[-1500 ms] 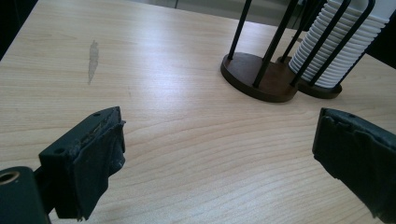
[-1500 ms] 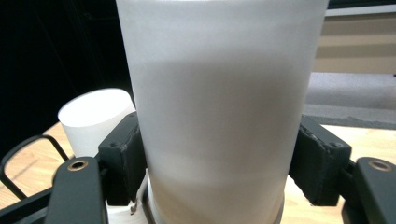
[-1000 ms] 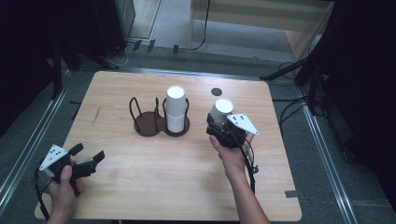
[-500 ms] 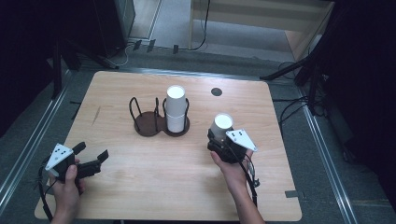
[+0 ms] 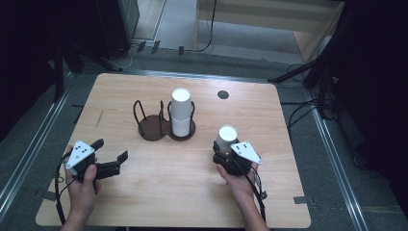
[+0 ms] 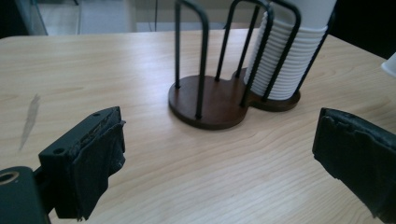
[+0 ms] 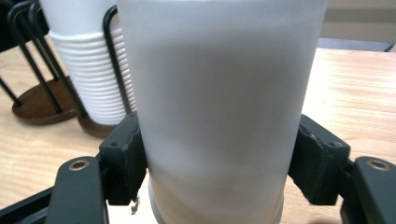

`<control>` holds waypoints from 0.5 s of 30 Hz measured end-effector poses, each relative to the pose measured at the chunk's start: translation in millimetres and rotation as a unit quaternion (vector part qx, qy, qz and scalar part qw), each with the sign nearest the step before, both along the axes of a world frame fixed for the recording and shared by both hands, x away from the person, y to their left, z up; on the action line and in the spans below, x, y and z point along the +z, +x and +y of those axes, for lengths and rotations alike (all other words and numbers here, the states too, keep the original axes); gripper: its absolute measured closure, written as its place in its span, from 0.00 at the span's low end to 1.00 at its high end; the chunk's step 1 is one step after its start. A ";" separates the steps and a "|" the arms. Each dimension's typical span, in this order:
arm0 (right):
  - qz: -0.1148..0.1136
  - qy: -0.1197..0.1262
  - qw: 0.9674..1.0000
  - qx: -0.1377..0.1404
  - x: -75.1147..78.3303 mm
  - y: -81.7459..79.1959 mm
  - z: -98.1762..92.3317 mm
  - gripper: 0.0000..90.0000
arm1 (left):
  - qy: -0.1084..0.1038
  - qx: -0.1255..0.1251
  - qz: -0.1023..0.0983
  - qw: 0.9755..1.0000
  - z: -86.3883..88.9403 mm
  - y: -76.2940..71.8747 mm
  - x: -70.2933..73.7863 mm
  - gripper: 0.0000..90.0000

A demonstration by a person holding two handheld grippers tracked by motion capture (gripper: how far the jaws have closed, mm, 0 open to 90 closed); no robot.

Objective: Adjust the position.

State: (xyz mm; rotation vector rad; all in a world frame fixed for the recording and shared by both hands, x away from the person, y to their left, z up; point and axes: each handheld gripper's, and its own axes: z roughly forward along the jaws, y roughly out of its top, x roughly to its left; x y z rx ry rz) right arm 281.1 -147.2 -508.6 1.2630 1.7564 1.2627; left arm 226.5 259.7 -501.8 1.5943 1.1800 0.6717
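Observation:
A single white paper cup (image 5: 227, 134) (image 7: 219, 93) stands upright at the table's right middle, with my right gripper (image 5: 223, 147) (image 7: 219, 163) shut on its lower part, one pad on each side. Whether its base touches the wood I cannot tell. A tall stack of white cups (image 5: 181, 111) (image 6: 292, 56) fills the right ring of a dark wire cup holder (image 5: 153, 130) (image 6: 210, 102); the holder's left ring is empty. My left gripper (image 5: 111, 150) (image 6: 224, 158) hovers open at the front left and points toward the holder, with nothing between its jaws.
The wooden table (image 5: 144, 192) has a small dark round hole (image 5: 223, 95) near its back edge. Cables trail from both grippers toward the front edge. Dark floor, metal rails and furniture surround the table.
My right gripper has carried the single cup away from the stack, toward the front of the table and lower. The left gripper has shifted slightly right and risen.

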 end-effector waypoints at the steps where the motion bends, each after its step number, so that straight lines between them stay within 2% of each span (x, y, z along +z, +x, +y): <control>1: 0.003 -0.004 1.000 0.002 -0.9 -0.8 0.8 0.32 | 0.005 -0.004 -0.002 1.000 -4.7 1.5 1.9 0.03; 10: 0.002 -0.023 1.000 0.005 -4.0 -5.6 2.4 0.32 | 0.011 -0.040 -0.014 0.999 -43.8 12.7 16.7 0.03; 15: 0.004 -0.024 1.000 0.007 -6.1 -6.8 3.8 0.32 | 0.001 -0.064 -0.016 0.998 -66.0 20.0 25.7 0.03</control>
